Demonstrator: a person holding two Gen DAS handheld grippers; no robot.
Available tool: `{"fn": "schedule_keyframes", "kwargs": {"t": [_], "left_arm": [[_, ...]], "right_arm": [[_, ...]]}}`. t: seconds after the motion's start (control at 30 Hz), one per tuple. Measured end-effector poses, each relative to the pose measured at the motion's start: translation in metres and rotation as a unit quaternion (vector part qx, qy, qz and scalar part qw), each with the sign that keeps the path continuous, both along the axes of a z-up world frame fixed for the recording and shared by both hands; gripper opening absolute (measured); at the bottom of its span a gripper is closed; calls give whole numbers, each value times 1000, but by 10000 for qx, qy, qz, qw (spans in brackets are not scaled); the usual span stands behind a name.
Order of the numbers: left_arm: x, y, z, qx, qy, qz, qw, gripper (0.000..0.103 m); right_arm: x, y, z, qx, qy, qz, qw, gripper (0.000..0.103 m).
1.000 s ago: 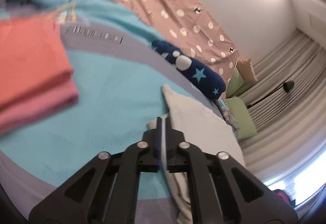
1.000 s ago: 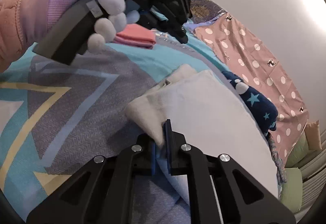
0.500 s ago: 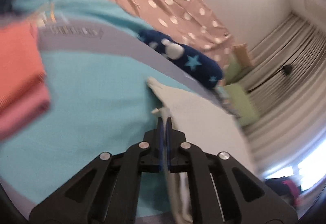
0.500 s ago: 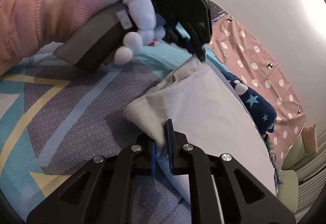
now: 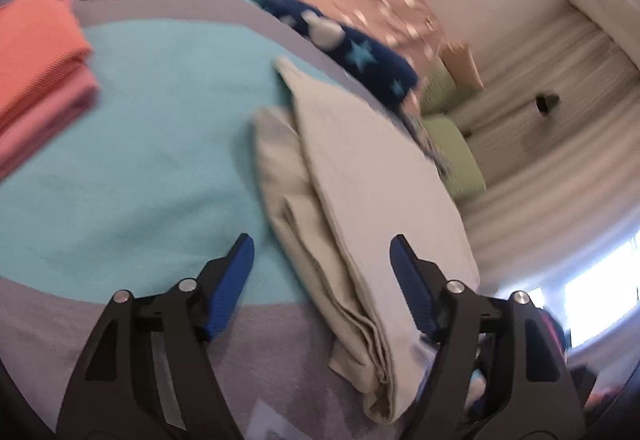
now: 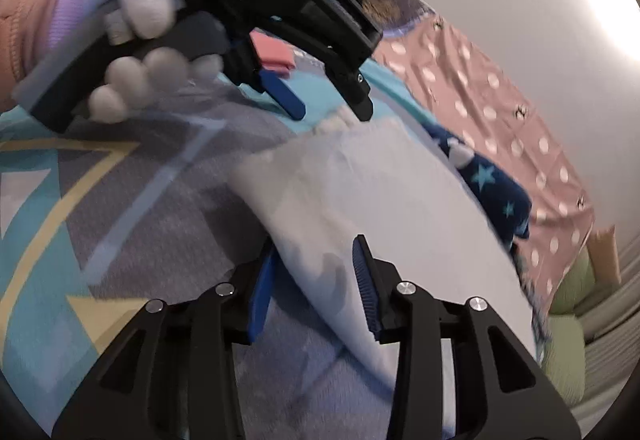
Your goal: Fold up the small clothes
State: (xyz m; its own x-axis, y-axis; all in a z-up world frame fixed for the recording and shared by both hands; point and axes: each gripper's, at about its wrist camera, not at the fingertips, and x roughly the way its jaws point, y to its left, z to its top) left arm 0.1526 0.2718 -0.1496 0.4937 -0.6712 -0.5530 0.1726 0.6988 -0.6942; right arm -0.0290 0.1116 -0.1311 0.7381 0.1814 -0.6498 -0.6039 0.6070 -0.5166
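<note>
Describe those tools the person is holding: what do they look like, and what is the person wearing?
Each gripper, left and right, is matte black plastic with cut-out triangular arms, silver screw heads and two blue ribbed pads. The left hand wears a pale lavender-white knitted glove below a salmon-pink ribbed sleeve, around a black handle. No cables show.
</note>
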Motion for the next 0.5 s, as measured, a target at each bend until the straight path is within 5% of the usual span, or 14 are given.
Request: {"fn": "schedule_keyframes", "kwargs": {"t": [0.1,0.27,0.5], "left_arm": [[10,-7,-1,15,-59,27,10000,72],[40,-7,-7,-506,40,149,9986,72],[54,-27,-2,-142,-129,75,9998,73]], "right_arm": [[1,6,-4,-157,-171,-97,9997,54],[10,12,-9,-198,-143,-181,9995,56],[25,16,-11,-116,-52,-379,9992,65]]}}
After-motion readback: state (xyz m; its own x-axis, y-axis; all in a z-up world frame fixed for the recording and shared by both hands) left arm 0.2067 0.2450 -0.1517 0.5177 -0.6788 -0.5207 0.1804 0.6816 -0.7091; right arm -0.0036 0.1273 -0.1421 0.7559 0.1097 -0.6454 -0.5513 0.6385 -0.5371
